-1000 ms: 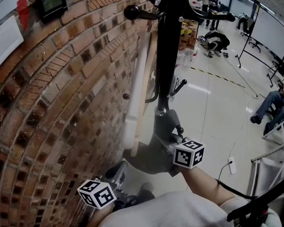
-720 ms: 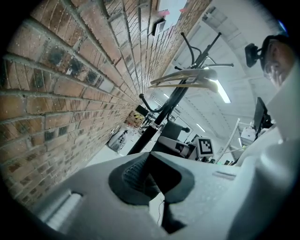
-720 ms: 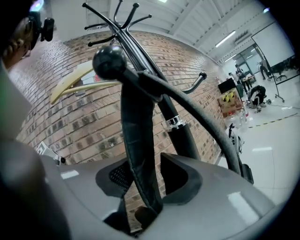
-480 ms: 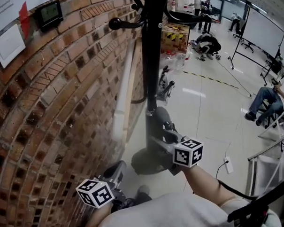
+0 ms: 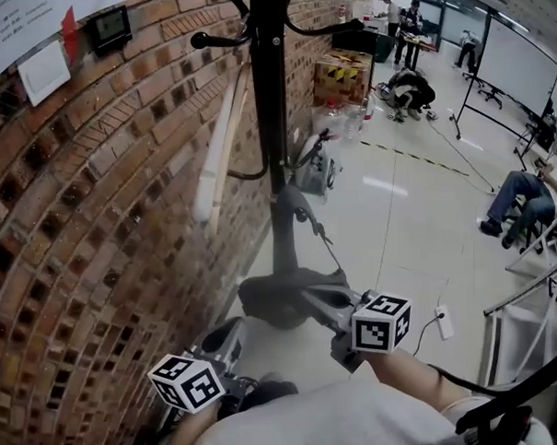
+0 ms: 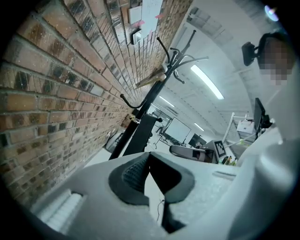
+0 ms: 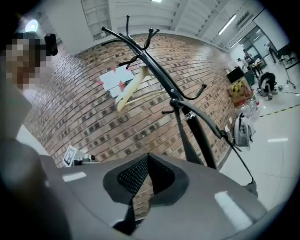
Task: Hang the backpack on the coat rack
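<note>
– Low on the coat rack, against its pole, is that the backpack?

– I take it so: a flat, dark grey, soft-looking shape hanging below the rack's lower hooks, with a thin cord trailing from it toward the rack's base. How it catches on the hook I cannot make out.

– Then the job looks done?

– Nearly or fully, I'd judge. Neither tong holds it. The left gripper has its ribbed black pads clenched tip to tip with nothing between; the right gripper is closed and empty the same way. Both sit on the person's side of the base, apart from the bag.

– Anything left?

– Perhaps only checking that it hangs securely.

– And the rack itself?

– Black, smooth, a slim round pole with curved, ball-tipped arms at the top and a dark round foot. Behind the rack runs a rough red-brown brick wall; on its other side, a pale glossy floor.
</note>
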Available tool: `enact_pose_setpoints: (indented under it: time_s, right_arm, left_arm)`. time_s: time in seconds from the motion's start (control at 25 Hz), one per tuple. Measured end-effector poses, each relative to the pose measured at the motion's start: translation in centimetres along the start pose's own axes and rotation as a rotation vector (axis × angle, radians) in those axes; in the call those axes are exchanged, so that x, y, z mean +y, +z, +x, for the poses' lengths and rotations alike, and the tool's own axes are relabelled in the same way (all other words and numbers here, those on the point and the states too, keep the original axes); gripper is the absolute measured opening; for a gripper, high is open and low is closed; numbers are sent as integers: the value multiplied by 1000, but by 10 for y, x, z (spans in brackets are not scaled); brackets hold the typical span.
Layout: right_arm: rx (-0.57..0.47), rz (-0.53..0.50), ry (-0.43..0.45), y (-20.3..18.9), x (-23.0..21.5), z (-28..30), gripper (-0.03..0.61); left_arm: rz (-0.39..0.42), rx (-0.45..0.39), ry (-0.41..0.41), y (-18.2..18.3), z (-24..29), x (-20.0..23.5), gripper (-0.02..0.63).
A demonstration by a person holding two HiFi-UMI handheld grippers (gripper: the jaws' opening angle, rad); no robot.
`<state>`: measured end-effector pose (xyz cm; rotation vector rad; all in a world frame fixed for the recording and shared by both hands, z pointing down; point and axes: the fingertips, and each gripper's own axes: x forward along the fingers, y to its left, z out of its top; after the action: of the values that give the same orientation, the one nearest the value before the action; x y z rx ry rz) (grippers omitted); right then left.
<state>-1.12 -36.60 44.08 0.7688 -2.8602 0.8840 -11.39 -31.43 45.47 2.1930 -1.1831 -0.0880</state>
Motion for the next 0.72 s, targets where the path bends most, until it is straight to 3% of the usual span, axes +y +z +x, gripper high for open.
enact_pose_setpoints:
  time_s: [0.24,0.48,0.72]
  right_arm:
    - [126,-57,151,-55,52,-24,0]
    - [152,-41,147,-80,69,-47,0]
    - [144,-17,159,-132,131,-84,0]
  left_arm:
    - [-2,28,7,-30,-5,-24,2]
    - [18,59,-5,-55,-23,-47,2]
    - [16,40,-6,-100,-87,-75,2]
